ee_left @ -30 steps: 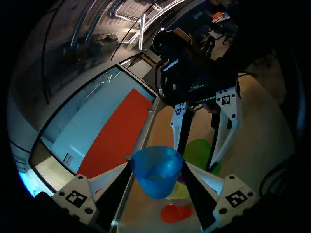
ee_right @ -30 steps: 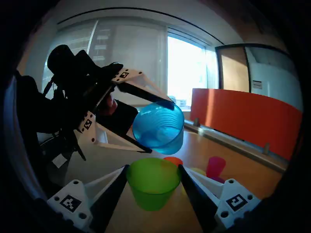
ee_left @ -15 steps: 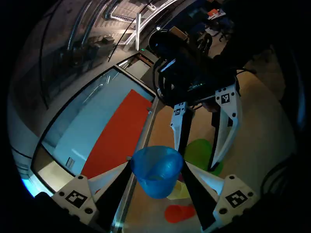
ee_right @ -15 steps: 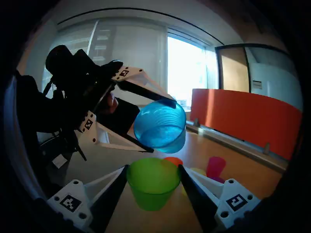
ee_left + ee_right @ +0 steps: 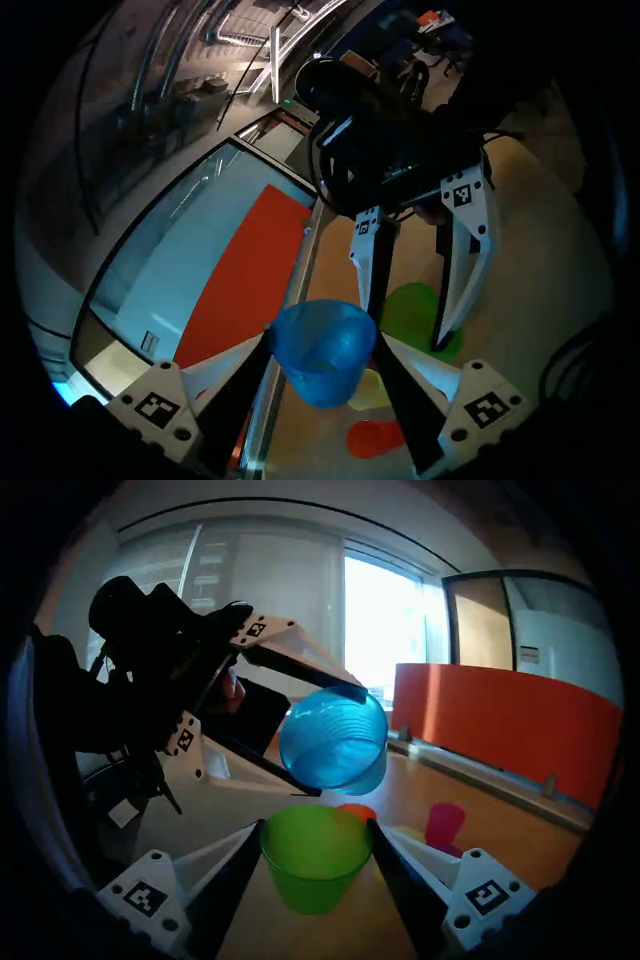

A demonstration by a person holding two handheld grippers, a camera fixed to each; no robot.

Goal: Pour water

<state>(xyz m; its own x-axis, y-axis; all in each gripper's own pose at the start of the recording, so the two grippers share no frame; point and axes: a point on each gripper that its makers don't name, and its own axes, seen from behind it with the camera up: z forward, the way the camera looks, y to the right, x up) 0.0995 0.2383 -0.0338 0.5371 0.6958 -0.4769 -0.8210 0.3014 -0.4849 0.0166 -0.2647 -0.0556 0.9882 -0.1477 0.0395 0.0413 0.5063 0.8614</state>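
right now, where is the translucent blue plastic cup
In the right gripper view the translucent blue plastic cup is near centre, tilted in the left gripper, above the green plastic cup that the right gripper holds.

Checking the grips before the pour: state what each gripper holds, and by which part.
Left gripper clamps the blue cup by its side walls; right gripper clamps the green cup likewise.

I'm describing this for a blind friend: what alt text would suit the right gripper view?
A green cup is gripped in the right tool, and just above it the left tool holds a tilted blue cup. An orange cup and a pink cup stand behind on a wooden table.
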